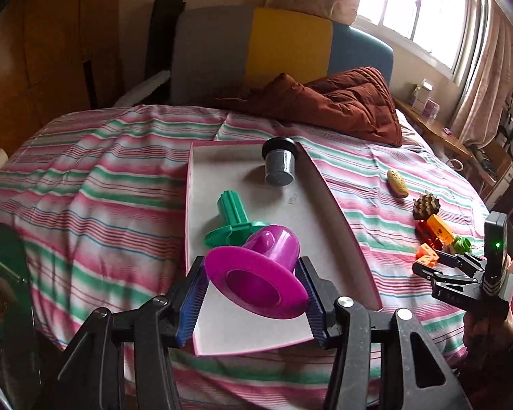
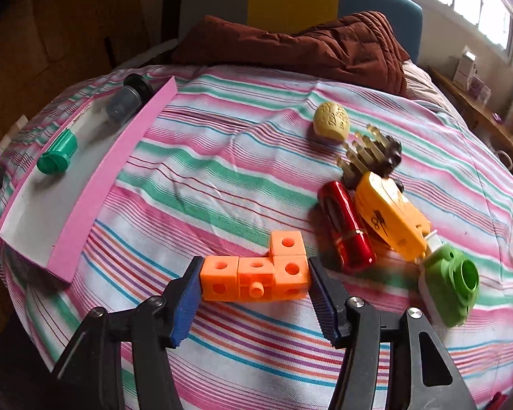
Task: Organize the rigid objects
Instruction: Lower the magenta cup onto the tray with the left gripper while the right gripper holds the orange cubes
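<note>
Presently the left gripper [image 1: 253,294] has its blue ribbed fingers [image 1: 191,307] partly apart and pressed on both sides of a magenta cup [image 1: 260,273], which lies tilted with its flared mouth toward the camera, over the near end of a pink-edged tray [image 1: 338,225]. Just beyond the fingers a green spool [image 1: 234,218] lies on the tray floor, touching the cup; farther on, a grey cup [image 1: 279,164] with a black rim lies on its side.

The right gripper [image 2: 254,294] stands half open, its fingers [image 2: 188,294] set against the two ends of an orange block piece [image 2: 256,273] of joined cubes, which rests on the striped bed [image 2: 222,177]. Right of the fingers lie a red car [image 2: 345,229], an orange car [image 2: 390,218] with black markings too small to read, and a green toy [image 2: 451,283]. Beyond those lie a brown spiky toy [image 2: 372,153] and a beige egg [image 2: 331,121]. No brand or legible writing shows on any item.
</note>
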`<state>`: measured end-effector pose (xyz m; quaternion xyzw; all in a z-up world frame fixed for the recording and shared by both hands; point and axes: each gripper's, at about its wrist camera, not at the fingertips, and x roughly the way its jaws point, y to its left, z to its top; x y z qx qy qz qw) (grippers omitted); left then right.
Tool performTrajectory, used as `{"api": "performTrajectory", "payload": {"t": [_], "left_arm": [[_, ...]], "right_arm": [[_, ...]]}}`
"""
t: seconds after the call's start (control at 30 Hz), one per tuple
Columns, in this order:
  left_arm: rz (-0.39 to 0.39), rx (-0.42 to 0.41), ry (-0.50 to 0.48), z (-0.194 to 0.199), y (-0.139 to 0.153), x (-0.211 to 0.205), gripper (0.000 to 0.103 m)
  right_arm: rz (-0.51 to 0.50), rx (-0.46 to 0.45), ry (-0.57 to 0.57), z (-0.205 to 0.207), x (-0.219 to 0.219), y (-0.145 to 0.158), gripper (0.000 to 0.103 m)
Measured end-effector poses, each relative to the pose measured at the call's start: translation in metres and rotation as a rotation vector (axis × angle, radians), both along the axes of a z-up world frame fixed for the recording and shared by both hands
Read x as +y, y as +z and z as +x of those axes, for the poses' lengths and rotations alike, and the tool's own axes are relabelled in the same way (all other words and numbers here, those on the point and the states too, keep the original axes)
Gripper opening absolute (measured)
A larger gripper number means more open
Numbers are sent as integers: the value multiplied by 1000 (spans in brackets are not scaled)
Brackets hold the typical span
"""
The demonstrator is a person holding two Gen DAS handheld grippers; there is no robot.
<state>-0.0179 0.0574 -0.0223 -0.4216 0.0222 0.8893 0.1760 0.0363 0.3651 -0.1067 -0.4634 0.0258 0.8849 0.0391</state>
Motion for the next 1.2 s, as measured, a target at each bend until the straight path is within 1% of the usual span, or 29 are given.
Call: {"api": "performTrajectory", "payload": {"t": [0.13, 0.47, 0.63, 0.77, 0.87, 0.93, 1.07, 1.13, 1.2], "left_arm": [[-6, -9, 13, 2, -2, 0, 53], [-25, -28, 35, 3, -11, -2, 53], [25, -54, 46, -5, -13, -12, 53], [72, -52, 76, -28, -7, -24, 53], [111, -58, 86, -54, -3, -30, 53], [113, -55, 93, -71, -2, -29, 53], [104, -47, 73, -105, -3, -18, 53], [97, -50, 75, -122, -8, -11, 53], [87, -71, 67, -134, -16, -3, 53]], "right_arm": [[-11, 9, -12, 2, 5, -2, 59], [-14, 16, -30, 1, 1, -3, 59], [-17, 14, -39, 1, 1, -3, 59], [-20, 14, -40, 1, 1, -3, 59], [-20, 14, -41, 1, 1, -3, 59], [-21, 14, -40, 1, 2, -3, 59], [-28, 17, -42, 1, 2, -4, 59], [-30, 16, -42, 1, 2, -4, 59], [-33, 16, -41, 1, 2, -4, 59]]}}
